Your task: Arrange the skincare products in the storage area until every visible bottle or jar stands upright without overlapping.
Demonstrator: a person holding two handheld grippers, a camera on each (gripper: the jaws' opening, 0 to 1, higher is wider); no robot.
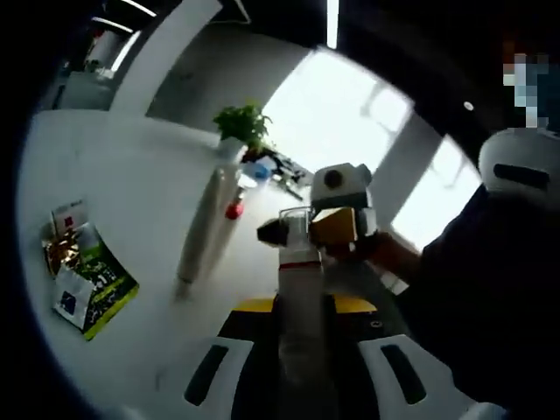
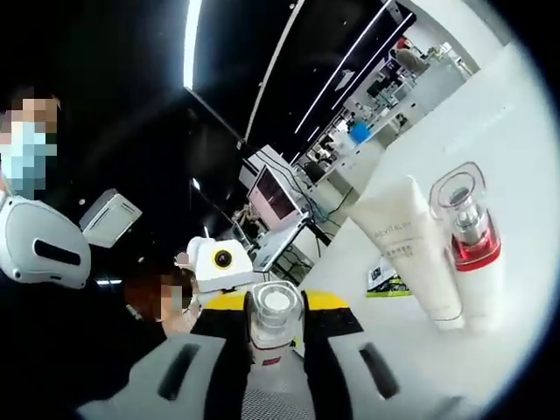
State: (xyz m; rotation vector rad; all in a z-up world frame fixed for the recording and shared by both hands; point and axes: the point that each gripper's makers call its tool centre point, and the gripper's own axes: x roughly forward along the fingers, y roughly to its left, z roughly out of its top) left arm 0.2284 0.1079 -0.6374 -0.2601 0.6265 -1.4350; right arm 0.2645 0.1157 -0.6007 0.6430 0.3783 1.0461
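Both grippers clamped on bottles, tube and red-collared bottle on the white table

So in the left gripper view the left gripper (image 1: 302, 372) has its white jaws closed around a tall frosted white bottle with a red band and clear cap (image 1: 300, 302), sticking up between them. Right behind it the other gripper, yellow and white (image 1: 337, 219), comes in from the right with a person's hand on it.

Out on the white tabletop (image 1: 131, 175) there's a white squeeze tube (image 1: 206, 223) with a small red thing just beside it, a pile of green and white sachets (image 1: 87, 280) well apart to the left, and a small green potted plant (image 1: 242, 124) farther back.

In the right gripper view the right gripper (image 2: 276, 367) is closed on a clear-capped bottle with a red label (image 2: 275, 324). Off to the right, a white squeeze tube with grey lettering (image 2: 411, 249) touches a clear-capped bottle with a red collar (image 2: 472, 241).
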